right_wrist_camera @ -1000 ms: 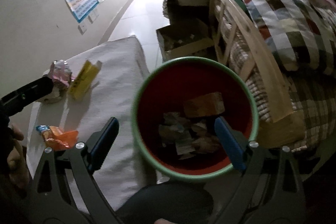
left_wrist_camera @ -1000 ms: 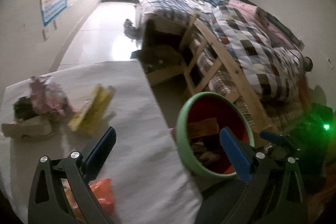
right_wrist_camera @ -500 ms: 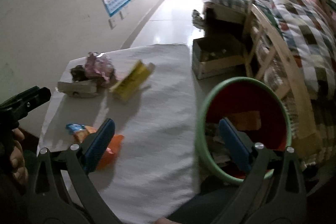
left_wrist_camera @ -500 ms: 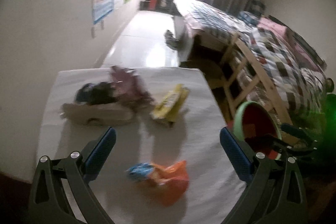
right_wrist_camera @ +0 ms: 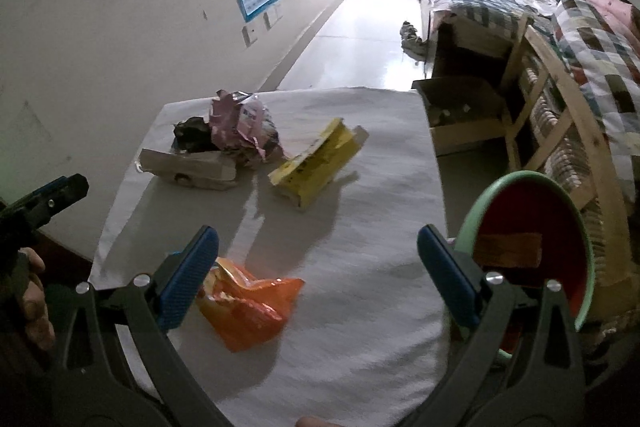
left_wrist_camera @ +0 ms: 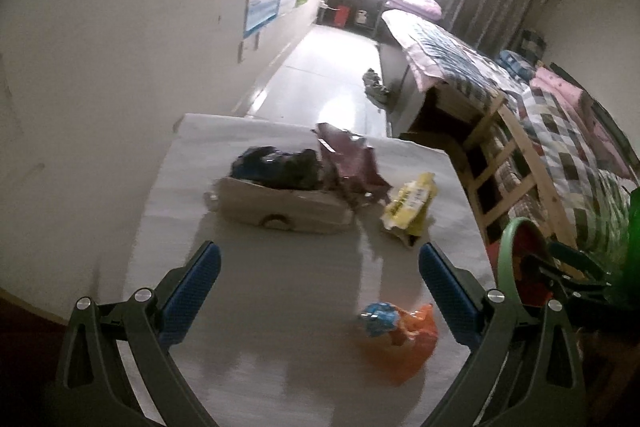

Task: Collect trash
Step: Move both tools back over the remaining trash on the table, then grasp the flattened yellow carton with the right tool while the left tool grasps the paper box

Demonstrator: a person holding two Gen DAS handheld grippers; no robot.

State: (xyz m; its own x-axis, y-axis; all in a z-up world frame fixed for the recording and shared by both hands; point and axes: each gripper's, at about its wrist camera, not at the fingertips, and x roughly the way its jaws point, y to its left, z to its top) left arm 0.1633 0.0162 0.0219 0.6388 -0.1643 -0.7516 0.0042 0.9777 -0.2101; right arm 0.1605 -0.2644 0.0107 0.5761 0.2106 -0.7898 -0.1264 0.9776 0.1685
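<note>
Here, in the left wrist view, the left gripper hangs over a table covered in white cloth, jaws spread wide with nothing between them. Ahead lie a flat grey carton with dark wrappers piled on it, a crumpled pink bag against it, a yellow packet just beside that, and an orange wrapper near the right blue pad. The red bin with a green rim stands off the table's right edge.

In the right wrist view, the right gripper is likewise wide open and empty, its left pad just above the orange wrapper but apparently not touching it. The yellow packet lies further on, the carton and pink bag beyond. The bin, already holding some scraps, sits beside the right pad.

The step in hand looks like reaching for the next piece of trash, both grippers being empty. The orange wrapper seems the likeliest pick; taking it would call for lowering the jaws astride it, then closing gently, since thin foil may slip or crumple.
</note>
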